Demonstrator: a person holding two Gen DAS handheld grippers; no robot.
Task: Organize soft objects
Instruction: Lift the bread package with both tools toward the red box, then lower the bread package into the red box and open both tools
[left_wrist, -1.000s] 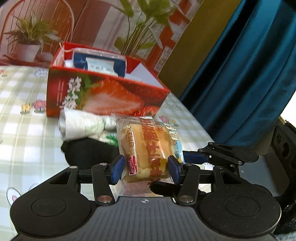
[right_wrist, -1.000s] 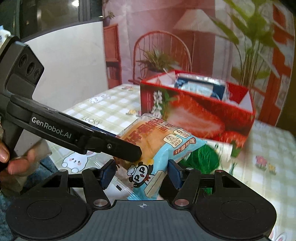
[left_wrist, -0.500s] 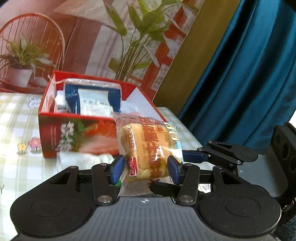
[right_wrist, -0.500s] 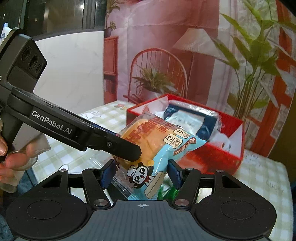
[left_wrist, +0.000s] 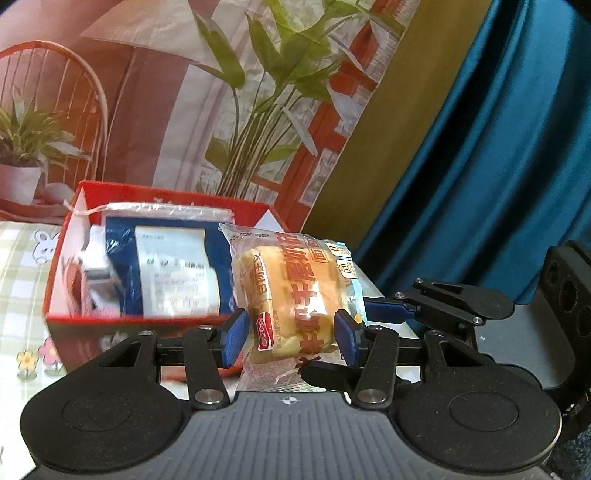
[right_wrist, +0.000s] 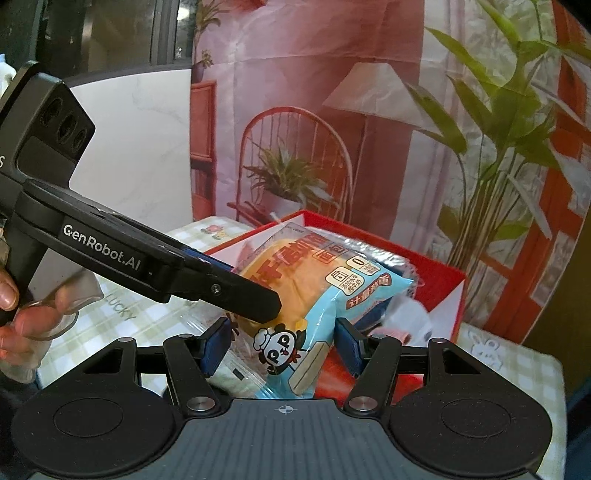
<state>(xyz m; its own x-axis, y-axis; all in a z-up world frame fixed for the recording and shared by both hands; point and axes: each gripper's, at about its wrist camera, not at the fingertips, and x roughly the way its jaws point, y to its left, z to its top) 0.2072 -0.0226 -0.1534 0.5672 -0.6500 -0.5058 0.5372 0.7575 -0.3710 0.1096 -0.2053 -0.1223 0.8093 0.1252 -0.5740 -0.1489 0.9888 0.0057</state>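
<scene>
A bread packet (left_wrist: 295, 295), a yellow bun in clear and light-blue wrap, hangs in the air in front of the red strawberry box (left_wrist: 110, 325). My left gripper (left_wrist: 290, 339) is shut on its lower part, blue pads on both sides. From the right, a finger (left_wrist: 388, 308) of my right gripper reaches the same packet. In the right wrist view the bread packet (right_wrist: 314, 288) sits between the pads of my right gripper (right_wrist: 282, 347), shut on it, with a left gripper finger (right_wrist: 236, 291) crossing in from the left. The red box (right_wrist: 424, 258) lies just behind.
The box holds a blue-and-white packet (left_wrist: 166, 266) and small white items (right_wrist: 406, 317). It stands on a green-checked tablecloth (left_wrist: 22, 288). A teal curtain (left_wrist: 480, 184) hangs on the right, a printed backdrop behind. A person's hand (right_wrist: 14, 314) grips the left handle.
Both grippers have carried the bread packet up and toward the red box, whose inside now shows. The white-green bundle and dark object on the table have dropped out of view.
</scene>
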